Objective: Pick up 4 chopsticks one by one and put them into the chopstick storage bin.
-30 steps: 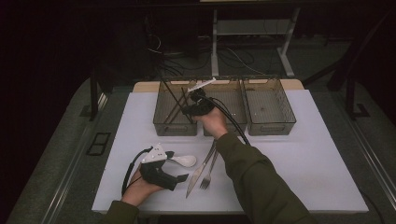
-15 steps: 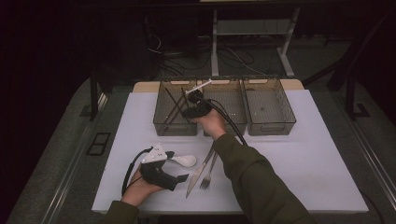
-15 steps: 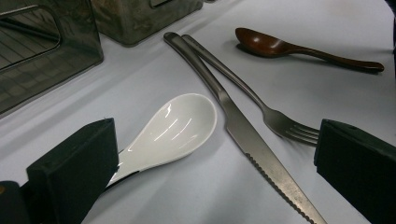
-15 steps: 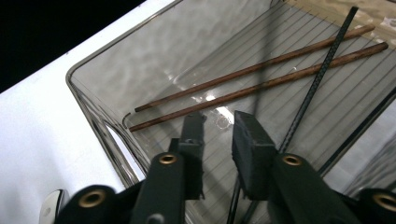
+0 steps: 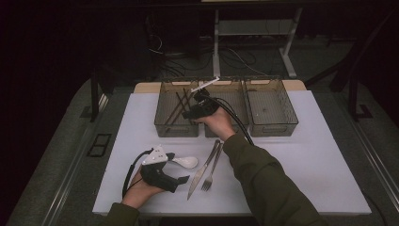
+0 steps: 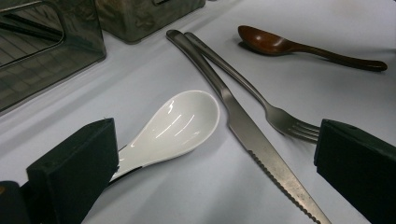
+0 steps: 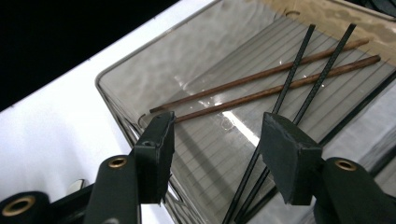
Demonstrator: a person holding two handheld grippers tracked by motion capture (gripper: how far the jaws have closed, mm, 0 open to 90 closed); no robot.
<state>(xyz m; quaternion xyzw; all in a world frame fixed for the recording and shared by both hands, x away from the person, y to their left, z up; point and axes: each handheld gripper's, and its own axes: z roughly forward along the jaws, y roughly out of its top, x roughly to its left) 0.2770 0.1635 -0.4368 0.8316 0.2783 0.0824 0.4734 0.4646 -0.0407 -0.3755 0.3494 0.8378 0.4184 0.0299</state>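
Two black chopsticks [image 7: 299,79] lie crossed over the brown pair in the left bin [image 7: 140,60]; your right gripper [image 7: 215,154], jaws just parted and empty, could snag them when lifting

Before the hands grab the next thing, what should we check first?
1. Black chopsticks down in the left bin: ok, they lie across the brown chopsticks.
2. Right gripper let go: ok, its jaws have just been opening and nothing is between them.
3. Left gripper ready: ok, open, nothing pinched.
4. White spoon within its jaws: ok, its handle runs by one jaw.
5. Knife and fork apart: not ok, they cross at the handles.
6. Right bin free: ok, it looks empty.
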